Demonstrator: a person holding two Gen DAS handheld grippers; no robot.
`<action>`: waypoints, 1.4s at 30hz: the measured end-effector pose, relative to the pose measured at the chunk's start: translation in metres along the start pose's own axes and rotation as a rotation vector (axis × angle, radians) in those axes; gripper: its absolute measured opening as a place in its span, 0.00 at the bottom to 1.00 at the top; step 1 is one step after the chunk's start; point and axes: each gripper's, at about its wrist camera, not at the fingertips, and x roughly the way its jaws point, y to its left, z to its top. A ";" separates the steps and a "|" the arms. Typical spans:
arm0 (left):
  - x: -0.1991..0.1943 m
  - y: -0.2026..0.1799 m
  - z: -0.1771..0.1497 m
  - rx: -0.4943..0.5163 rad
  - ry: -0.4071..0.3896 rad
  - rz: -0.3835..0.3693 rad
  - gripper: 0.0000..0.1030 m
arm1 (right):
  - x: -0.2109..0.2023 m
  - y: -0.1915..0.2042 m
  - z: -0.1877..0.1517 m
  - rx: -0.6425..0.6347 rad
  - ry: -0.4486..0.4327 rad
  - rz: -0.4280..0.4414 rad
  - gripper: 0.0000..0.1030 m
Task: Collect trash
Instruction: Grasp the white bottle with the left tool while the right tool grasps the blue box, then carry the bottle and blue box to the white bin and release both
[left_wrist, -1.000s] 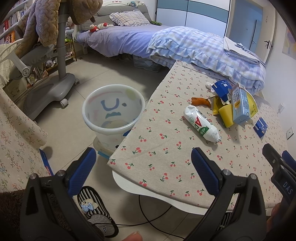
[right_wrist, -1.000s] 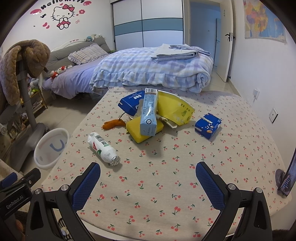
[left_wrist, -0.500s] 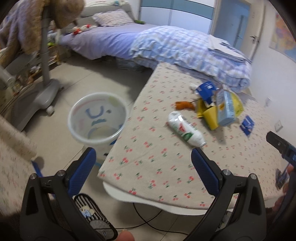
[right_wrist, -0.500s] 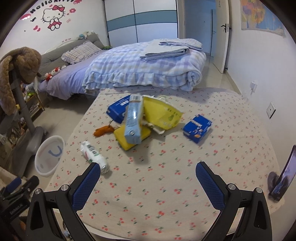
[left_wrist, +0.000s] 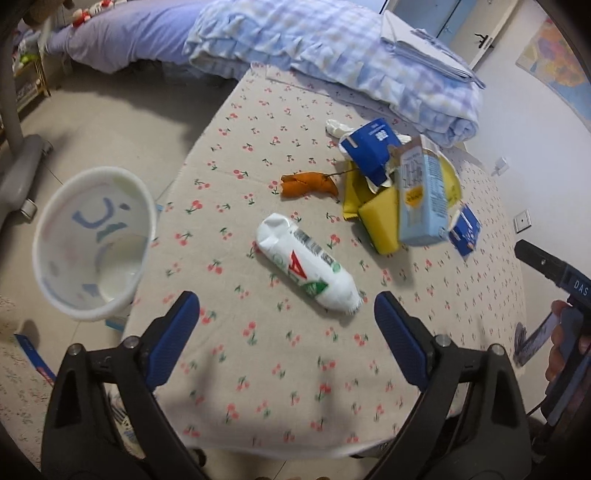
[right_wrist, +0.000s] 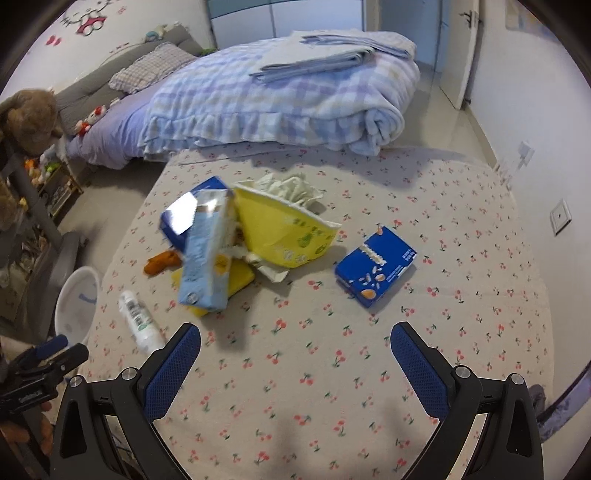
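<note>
Both tools have moved in over the desk (left_wrist: 280, 369) within the last second, and the trash now fills more of each view than it did. That reads as an approach: nothing is picked up yet, and the bin is empty as far as can be seen.

The left tool (left_wrist: 286, 325) hangs with its blue pads wide apart, holding nothing, lined up with the crumpled white bottle (left_wrist: 308, 264) lying on its side just ahead. That bottle looks like the first pick. The right tool (right_wrist: 295, 354) is likewise spread and empty, above bare cloth, with the small blue box (right_wrist: 375, 271) ahead and slightly right.

The rest of the trash sits in a heap further in: a light blue carton (right_wrist: 207, 258) leaning on a yellow sponge (left_wrist: 380, 221), a yellow bag (right_wrist: 286, 232), a second blue box (left_wrist: 369, 149) and an orange scrap (left_wrist: 308, 184).

The left view alone looks down into the white bin (left_wrist: 94, 243) on the floor beside the desk's edge; the right view catches only its rim. The right view alone shows crumpled white paper (right_wrist: 291, 186) behind the yellow bag, and the small blue box whole.
</note>
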 end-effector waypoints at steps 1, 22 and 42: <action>0.006 0.001 0.002 -0.008 0.010 -0.006 0.90 | 0.009 -0.012 0.004 0.030 0.001 0.001 1.00; 0.079 -0.001 0.027 -0.126 0.112 -0.039 0.67 | 0.143 -0.099 0.044 0.379 0.213 0.003 0.90; 0.080 -0.024 0.024 -0.040 0.136 0.010 0.45 | 0.098 -0.092 0.031 0.289 0.153 0.032 0.74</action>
